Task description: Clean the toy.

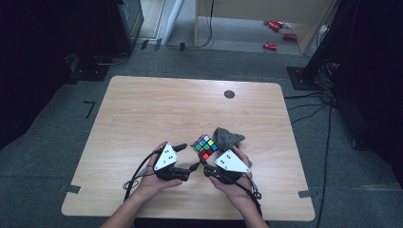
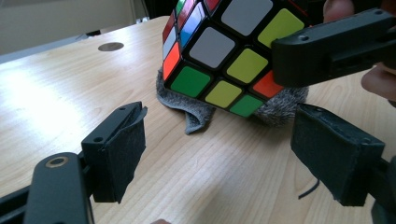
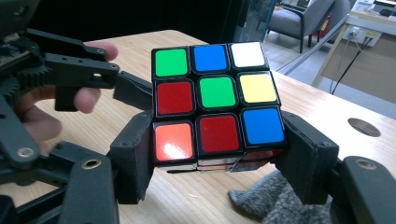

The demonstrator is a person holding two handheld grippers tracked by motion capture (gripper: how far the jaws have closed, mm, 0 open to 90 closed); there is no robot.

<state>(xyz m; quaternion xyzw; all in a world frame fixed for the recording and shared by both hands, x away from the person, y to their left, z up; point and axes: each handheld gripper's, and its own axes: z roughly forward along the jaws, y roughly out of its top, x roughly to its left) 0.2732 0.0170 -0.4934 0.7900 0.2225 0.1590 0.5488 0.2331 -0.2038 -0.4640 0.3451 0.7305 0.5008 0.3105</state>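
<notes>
While the right claw (image 3: 212,163) clamps the cube's (image 3: 215,102) bottom layer above the grey cloth (image 1: 228,138), the left claw (image 2: 233,154), jaws wide, sits just beside it, nearest the free upper layers.

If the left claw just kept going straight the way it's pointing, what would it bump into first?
Most likely the grey cloth lying on the table, under the puzzle cube. The left gripper is open and aimed low toward it. The cube is clamped in the right gripper, seemingly just above that line, though depth is hard to judge.
</notes>
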